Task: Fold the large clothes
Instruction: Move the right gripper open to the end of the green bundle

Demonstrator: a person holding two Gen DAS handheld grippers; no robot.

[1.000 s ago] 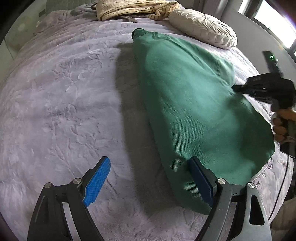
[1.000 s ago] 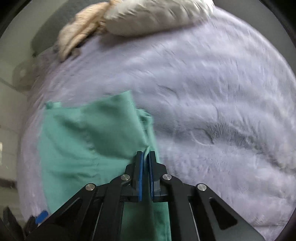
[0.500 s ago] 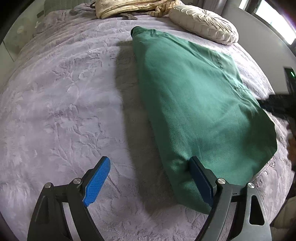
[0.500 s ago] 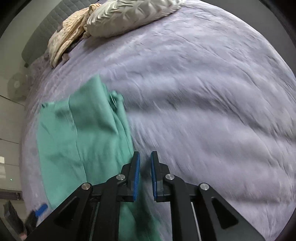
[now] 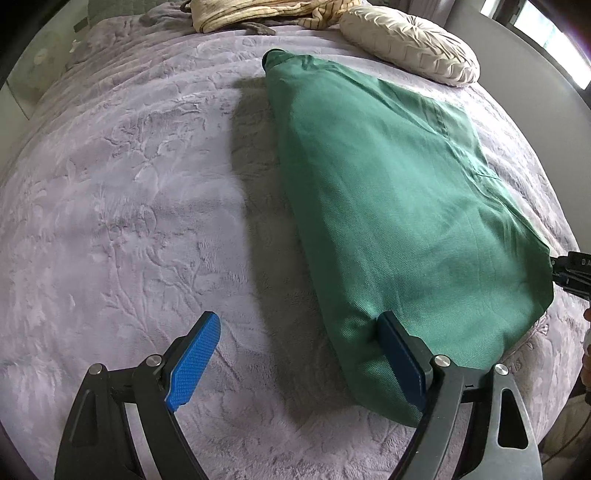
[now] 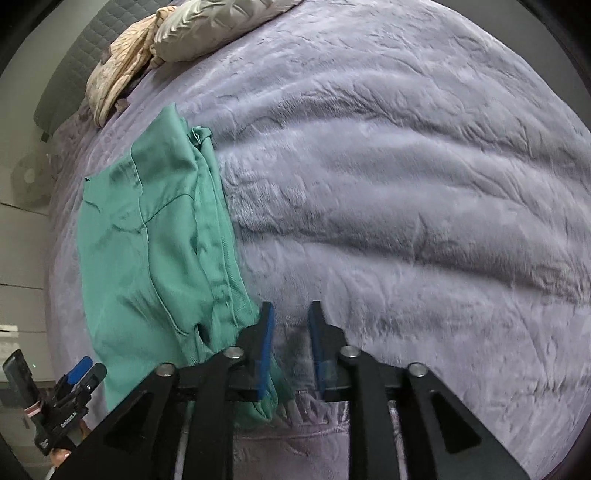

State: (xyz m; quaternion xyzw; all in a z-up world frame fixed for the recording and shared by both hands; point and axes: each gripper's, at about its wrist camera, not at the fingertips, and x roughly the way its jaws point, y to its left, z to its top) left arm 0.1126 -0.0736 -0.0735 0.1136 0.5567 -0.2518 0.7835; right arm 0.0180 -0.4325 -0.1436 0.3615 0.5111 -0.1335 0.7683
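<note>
A large green garment (image 5: 399, 206) lies folded lengthwise on the lilac bedspread (image 5: 129, 206). My left gripper (image 5: 299, 354) is wide open and empty at the garment's near left edge; its right finger (image 5: 399, 354) touches the cloth. In the right wrist view the garment (image 6: 159, 243) lies to the left. My right gripper (image 6: 290, 332) is open with a narrow gap, empty, just beside the garment's near right edge. The right gripper also shows at the right edge of the left wrist view (image 5: 570, 269).
A cream round pillow (image 5: 410, 48) and a beige crumpled cloth (image 5: 255, 11) lie at the bed's head. The bedspread (image 6: 406, 206) stretches wide to the right of the garment. A wall runs along the right side (image 5: 535, 66).
My right gripper let go of the garment's edge, opened slightly and pulled back toward the bed's near edge. The garment settled flat. The left gripper stayed open in place.
</note>
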